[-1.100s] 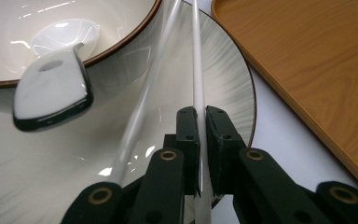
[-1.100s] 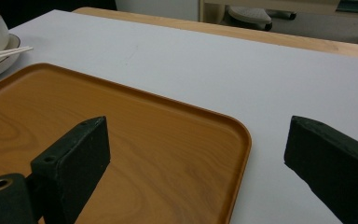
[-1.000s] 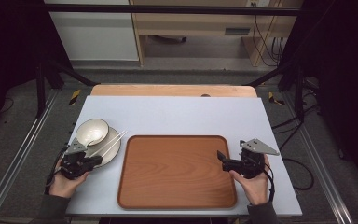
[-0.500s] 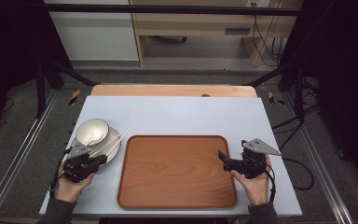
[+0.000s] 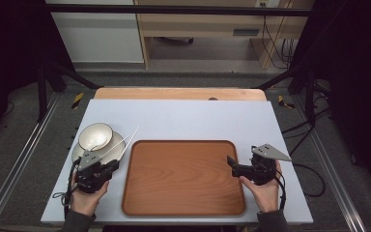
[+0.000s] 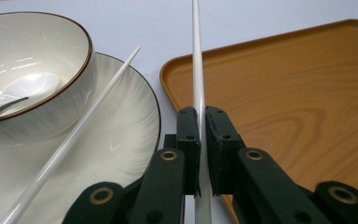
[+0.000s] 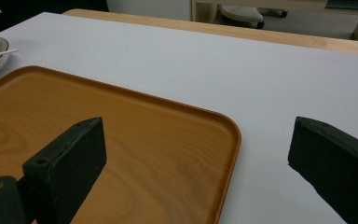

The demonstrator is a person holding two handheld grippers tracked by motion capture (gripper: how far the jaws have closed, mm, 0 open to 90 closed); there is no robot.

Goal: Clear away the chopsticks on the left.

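Observation:
My left gripper [image 5: 114, 166] [image 6: 201, 113] is shut on a white chopstick [image 6: 196, 56] [image 5: 128, 137] that points away toward the far left corner of the brown wooden tray [image 5: 183, 178] [image 6: 298, 88]. A second white chopstick [image 6: 86, 121] lies across a white plate [image 6: 126, 140] [image 5: 117, 150]. On that plate stands a white bowl [image 5: 95, 135] [image 6: 32, 60] with a brown rim and a spoon [image 6: 25, 88] inside. My right gripper [image 5: 231, 162] [image 7: 198, 140] is open at the tray's [image 7: 121, 140] right edge, nothing between its jaws.
The tray lies on a pale grey tabletop [image 5: 198, 121] with a wooden strip [image 5: 178, 93] along the far edge. Metal frame rails [image 5: 19, 159] run along both sides. Bare tabletop stretches beyond the tray.
My left gripper has shifted slightly right with one chopstick, whose tip now reaches further toward the tray's far corner. The right gripper has barely moved.

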